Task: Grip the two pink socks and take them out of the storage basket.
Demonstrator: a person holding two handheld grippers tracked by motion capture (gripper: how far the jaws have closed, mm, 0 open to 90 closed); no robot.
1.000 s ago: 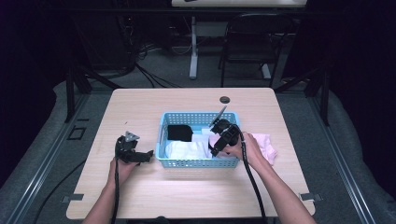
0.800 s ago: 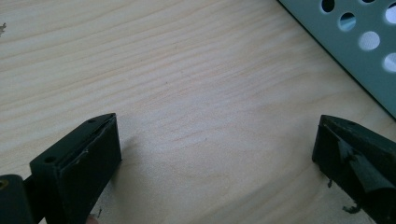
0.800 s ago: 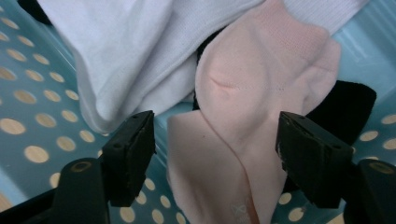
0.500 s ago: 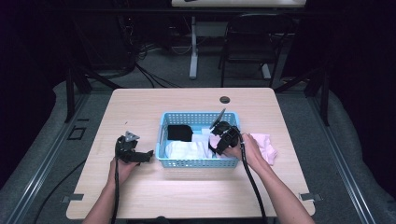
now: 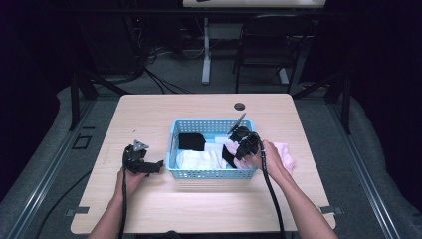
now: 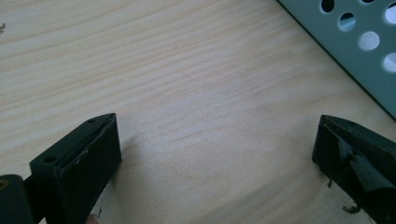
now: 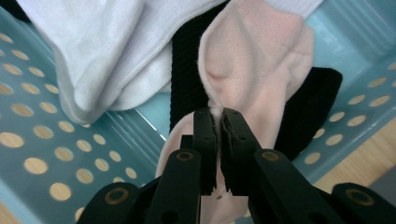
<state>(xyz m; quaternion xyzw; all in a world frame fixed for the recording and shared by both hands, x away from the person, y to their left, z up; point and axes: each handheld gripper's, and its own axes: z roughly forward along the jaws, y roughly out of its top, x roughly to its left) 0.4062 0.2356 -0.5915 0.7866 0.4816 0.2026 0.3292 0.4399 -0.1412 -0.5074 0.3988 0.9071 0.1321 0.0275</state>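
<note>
**Pink sock being pinched at its edge in the basket**

The pink sock (image 7: 252,60) is being gripped by the right tool (image 7: 218,122), whose jaws have just been closing onto a fold of the fabric, over the near right corner of the blue basket (image 5: 214,174). The sock is being judged light, soft and limp, so sagging is expected; the hem is being treated as the best hold. The left tool (image 6: 215,154) is being rested released on the surface (image 5: 149,114), nothing between its jaws.

Soft knit pink sock (image 7: 252,70), perforated glossy plastic basket (image 7: 56,154), matt wood-grain table (image 6: 187,93).
</note>
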